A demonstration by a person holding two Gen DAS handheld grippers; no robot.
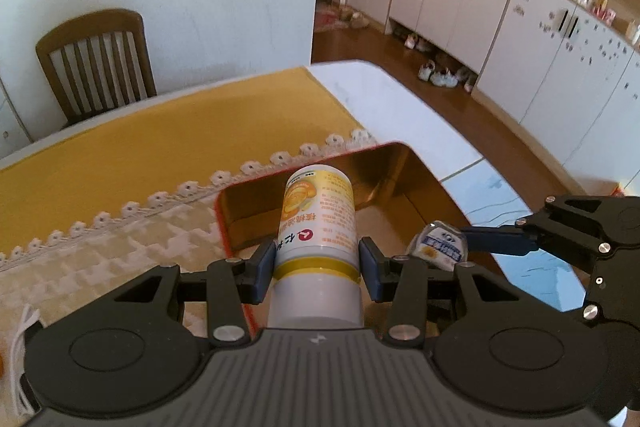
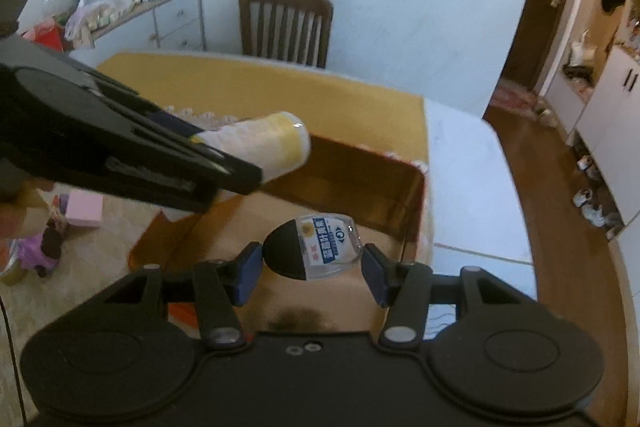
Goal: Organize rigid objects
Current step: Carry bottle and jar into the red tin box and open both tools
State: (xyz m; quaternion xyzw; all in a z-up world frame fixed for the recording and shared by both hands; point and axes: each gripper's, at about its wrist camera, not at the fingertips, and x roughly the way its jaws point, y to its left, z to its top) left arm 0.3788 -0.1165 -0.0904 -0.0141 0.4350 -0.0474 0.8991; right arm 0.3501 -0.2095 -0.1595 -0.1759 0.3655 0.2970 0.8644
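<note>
From my left gripper (image 1: 318, 263) I see its blue pads pressed against both sides of a white bottle with a yellow label (image 1: 316, 223), the jaws about half closed around it; the bottle sticks straight out ahead of the fingers, its far end tipped over the near left corner of the open cardboard box (image 1: 400, 163). That box, gold-brown inside with a red outer edge, is my landmark: it sits on the table where the cream lace-edged cloth (image 1: 120, 247) meets the bare white tabletop (image 1: 384, 99), with the yellow tablecloth (image 1: 160, 135) beyond it and a wooden slat-back chair (image 1: 96, 67) further back against the wall. My right gripper (image 2: 312, 263) holds a small clear container with a blue and white label and a dark cap (image 2: 316, 243) between its pads, jaws roughly half open around it; the container hangs just above the box's floor, towards the near right side. The right view is blurred, so I think the pads are gripping it, though the contact on the right pad is hard to make out. In that same view the left gripper crosses from the left, carrying the bottle above the box's left wall. Left of the box, a pink box (image 2: 84, 209) lies on the cloth.
</note>
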